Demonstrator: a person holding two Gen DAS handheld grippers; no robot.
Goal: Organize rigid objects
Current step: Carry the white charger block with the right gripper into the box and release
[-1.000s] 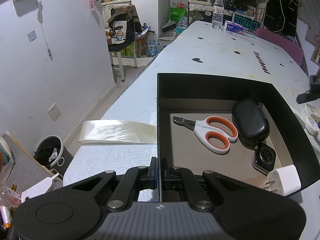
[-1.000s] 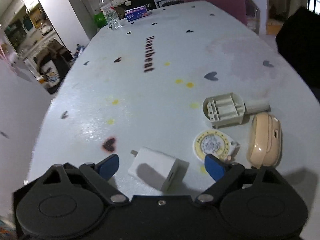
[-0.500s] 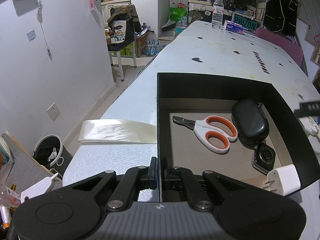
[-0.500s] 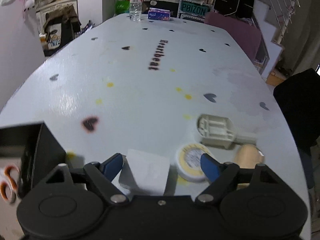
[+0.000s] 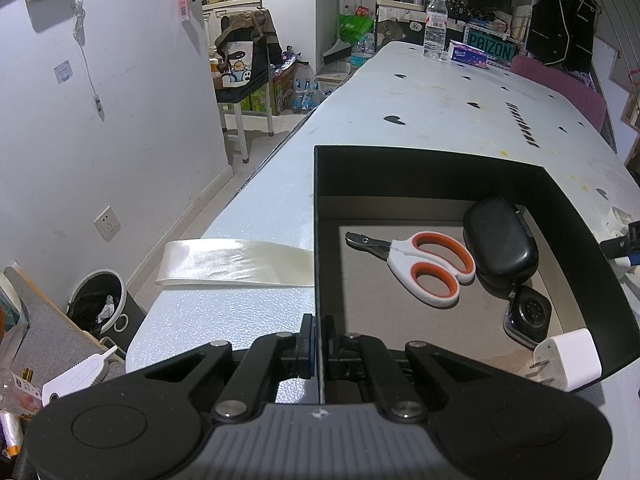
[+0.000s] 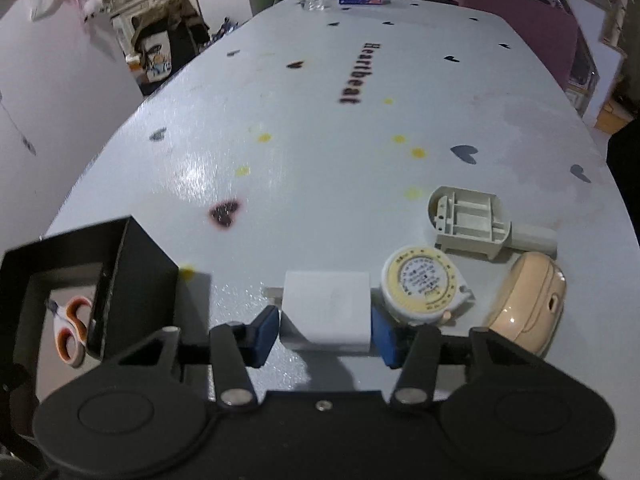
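Observation:
My left gripper (image 5: 319,346) is shut on the near wall of a black open box (image 5: 420,168). In the box lie orange-handled scissors (image 5: 424,266), a black oval case (image 5: 500,242) and a small dark watch-like device (image 5: 528,316); a white plug charger (image 5: 568,360) sits at its near right corner. In the right wrist view my right gripper (image 6: 326,330) has its blue pads on both sides of a second white charger cube (image 6: 326,310) on the table, touching it. The box (image 6: 136,276) is at the left there.
Right of the cube lie a round yellow tape measure (image 6: 424,284), a beige case (image 6: 528,300) and a grey battery holder (image 6: 472,222). A strip of pale ribbon (image 5: 236,262) lies left of the box. A water bottle (image 5: 435,26) and tissue pack (image 5: 468,54) stand at the far end.
My right gripper has swung round, moved in over the white charger cube and closed from wide open onto its sides. The left gripper and box have not moved.

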